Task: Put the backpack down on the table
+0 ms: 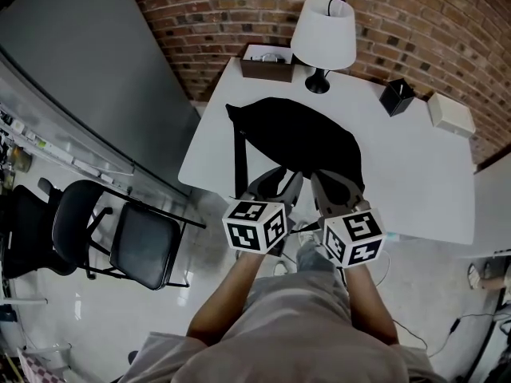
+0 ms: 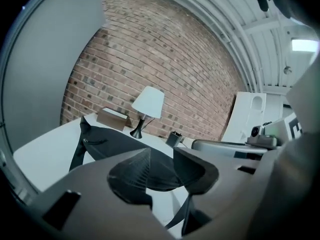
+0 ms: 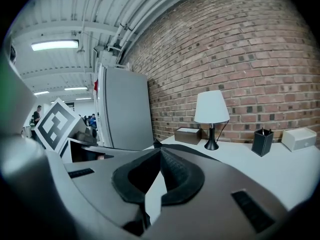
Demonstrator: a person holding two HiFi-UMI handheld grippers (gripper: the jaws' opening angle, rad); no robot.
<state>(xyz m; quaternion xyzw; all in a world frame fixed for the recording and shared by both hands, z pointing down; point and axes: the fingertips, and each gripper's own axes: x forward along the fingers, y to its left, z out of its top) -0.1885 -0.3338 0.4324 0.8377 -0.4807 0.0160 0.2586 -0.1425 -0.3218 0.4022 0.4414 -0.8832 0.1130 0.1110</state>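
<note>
apparently finishing up: resting the backpack (image 1: 299,138) flat on the bench (image 1: 415,174) (dangling one strap (image 1: 239,162) over the edge), holding left gripper (image 2: 161,154) jaws spread on nothing, right gripper (image 3: 160,154) jaws pressed together.

Backpack (image 1: 303,138): matt black cloth. Bench (image 1: 415,166): smooth white top. Wall (image 1: 223,22): rough red brick. Lampshade (image 1: 323,34): matt white. Floor (image 1: 215,270): smooth, glossy. Chair (image 1: 144,246): black padded seat.

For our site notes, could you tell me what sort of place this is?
Probably an office corner in an industrial building: brick wall, white table with lamp, exposed ceiling pipes.
</note>
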